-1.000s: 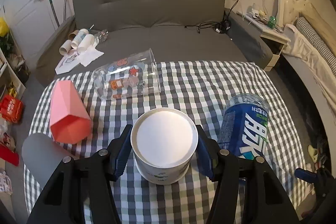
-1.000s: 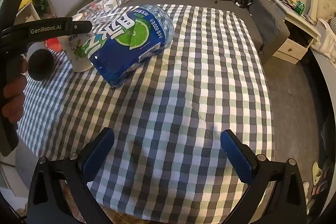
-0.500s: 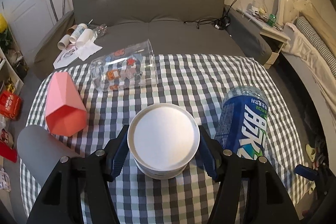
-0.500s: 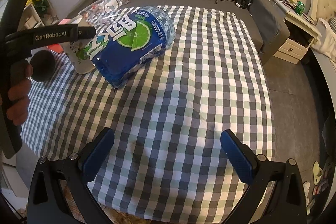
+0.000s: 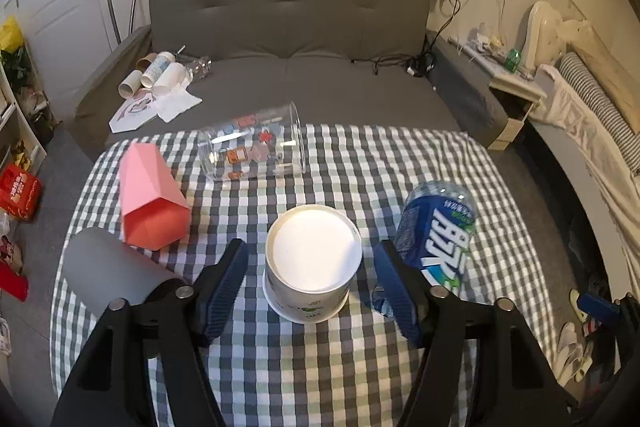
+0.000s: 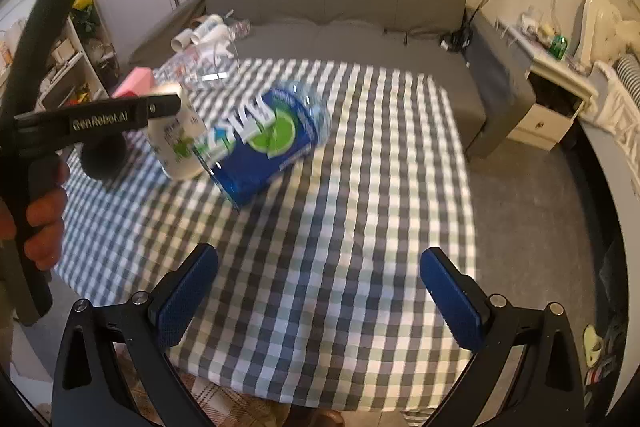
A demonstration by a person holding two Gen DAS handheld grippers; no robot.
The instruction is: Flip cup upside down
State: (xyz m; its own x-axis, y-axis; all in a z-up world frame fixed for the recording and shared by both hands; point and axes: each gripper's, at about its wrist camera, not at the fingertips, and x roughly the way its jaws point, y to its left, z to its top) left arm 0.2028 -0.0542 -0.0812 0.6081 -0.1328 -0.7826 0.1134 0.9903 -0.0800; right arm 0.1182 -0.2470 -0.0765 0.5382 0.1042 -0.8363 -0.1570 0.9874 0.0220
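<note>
A white paper cup [image 5: 312, 263] with green print stands upside down on the checked tablecloth [image 5: 360, 163], its flat base up. My left gripper [image 5: 314, 287] is open, one blue pad on each side of the cup with a gap on both sides. The cup also shows in the right wrist view [image 6: 176, 143], behind the left gripper's black body [image 6: 96, 119]. My right gripper [image 6: 318, 291] is open and empty above the near part of the table.
A blue water bottle [image 5: 436, 231] lies right of the cup. A clear printed glass [image 5: 256, 147] lies on its side behind. A pink carton [image 5: 152, 203] and a grey cylinder [image 5: 108, 271] lie to the left. A grey sofa [image 5: 288, 27] stands beyond the table.
My left gripper has opened, let go of the cup and drawn back and up. The cup stays upside down on the cloth. My right gripper has shifted slightly.
</note>
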